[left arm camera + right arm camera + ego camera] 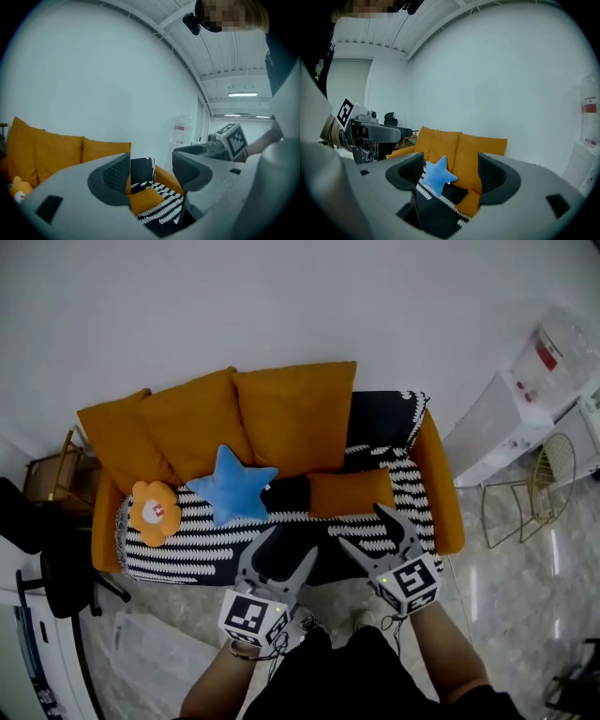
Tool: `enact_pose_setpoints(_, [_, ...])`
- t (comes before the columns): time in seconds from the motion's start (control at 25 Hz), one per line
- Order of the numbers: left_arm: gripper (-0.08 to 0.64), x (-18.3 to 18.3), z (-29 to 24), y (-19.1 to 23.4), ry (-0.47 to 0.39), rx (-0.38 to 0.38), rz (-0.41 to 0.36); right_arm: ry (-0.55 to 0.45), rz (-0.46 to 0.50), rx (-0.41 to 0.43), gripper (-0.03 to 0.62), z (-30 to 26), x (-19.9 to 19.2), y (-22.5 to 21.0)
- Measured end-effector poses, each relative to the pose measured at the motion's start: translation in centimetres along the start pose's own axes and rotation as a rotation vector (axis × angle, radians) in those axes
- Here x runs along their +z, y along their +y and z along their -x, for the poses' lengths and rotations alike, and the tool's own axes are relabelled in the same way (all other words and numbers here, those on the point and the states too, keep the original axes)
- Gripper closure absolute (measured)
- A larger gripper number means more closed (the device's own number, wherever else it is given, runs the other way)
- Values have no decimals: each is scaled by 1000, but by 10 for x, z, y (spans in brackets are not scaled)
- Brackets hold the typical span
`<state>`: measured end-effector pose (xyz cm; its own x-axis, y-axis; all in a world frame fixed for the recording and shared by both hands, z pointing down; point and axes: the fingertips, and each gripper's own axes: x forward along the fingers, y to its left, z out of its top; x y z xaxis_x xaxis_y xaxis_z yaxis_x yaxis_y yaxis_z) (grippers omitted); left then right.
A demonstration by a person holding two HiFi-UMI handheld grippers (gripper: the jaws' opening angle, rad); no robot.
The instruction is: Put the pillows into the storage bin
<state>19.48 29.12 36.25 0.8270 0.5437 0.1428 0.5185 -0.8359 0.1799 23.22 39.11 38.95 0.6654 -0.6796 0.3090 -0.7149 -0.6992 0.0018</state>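
Note:
On the sofa [445, 493] with a black-and-white striped cover lie a blue star pillow [232, 486], an orange flower pillow [155, 512], a black pillow [287, 493] and a small orange rectangular pillow [350, 491]. Both grippers hover just in front of the seat edge. My left gripper [279, 554] is open and empty; in its own view the orange pillow [145, 197] and black pillow [140, 169] show between its jaws. My right gripper [375, 535] is open and empty, with the star pillow [439, 174] framed beyond its gap.
Three large orange back cushions [295, 413] line the sofa. A white water dispenser [539, 381] and a gold wire chair [539, 479] stand at right. A black office chair [42, 545] and a wooden side table [52, 474] stand at left. Something translucent lies on the floor [150, 648].

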Motion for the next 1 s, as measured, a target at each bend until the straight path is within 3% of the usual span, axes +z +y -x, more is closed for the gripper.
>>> enact_pose_setpoints(0.2, [291,-5,-1,8,4,26,24,21,15,40,220,-15,-6,-1])
enact_pose_setpoints(0.48, [291,-17,-22,12,6,123,61,62,30,145,206,-35,-26,-26])
enact_pose_setpoints(1.0, [291,-31,-113,5,0,352,144,168,78,374,195,-68,-70,-123])
